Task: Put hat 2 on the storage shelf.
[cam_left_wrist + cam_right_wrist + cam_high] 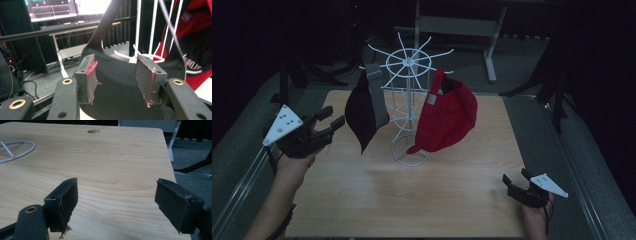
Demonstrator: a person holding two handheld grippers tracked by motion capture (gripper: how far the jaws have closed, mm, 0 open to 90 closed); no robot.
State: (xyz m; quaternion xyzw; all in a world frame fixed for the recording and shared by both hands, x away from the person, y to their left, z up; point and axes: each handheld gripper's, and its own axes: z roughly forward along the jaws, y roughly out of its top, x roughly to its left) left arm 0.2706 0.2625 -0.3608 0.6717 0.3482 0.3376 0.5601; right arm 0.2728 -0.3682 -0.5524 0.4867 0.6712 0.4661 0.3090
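At ten o'clock on the table (452, 200), the left gripper (328, 120) points toward the black cap (362, 110), which hangs from a prong of the white rack (408, 105) on its nine o'clock side. Its jaws stand about half open, with the cap's brim (117, 85) seen between the pads (145, 80); neither pad presses on it, so nothing is held. At five o'clock the right gripper (517, 179) rests low over bare wood, jaws wide apart and empty. A red cap (447, 117) hangs on the rack's three o'clock side.

The risk, as I judge it, lies in the rack: it looks light and top-heavy. A sideways pull on the black cap, instead of a lift off the prong, could tip it or shake the red cap loose. A shallow bite on the brim's edge could also slip.
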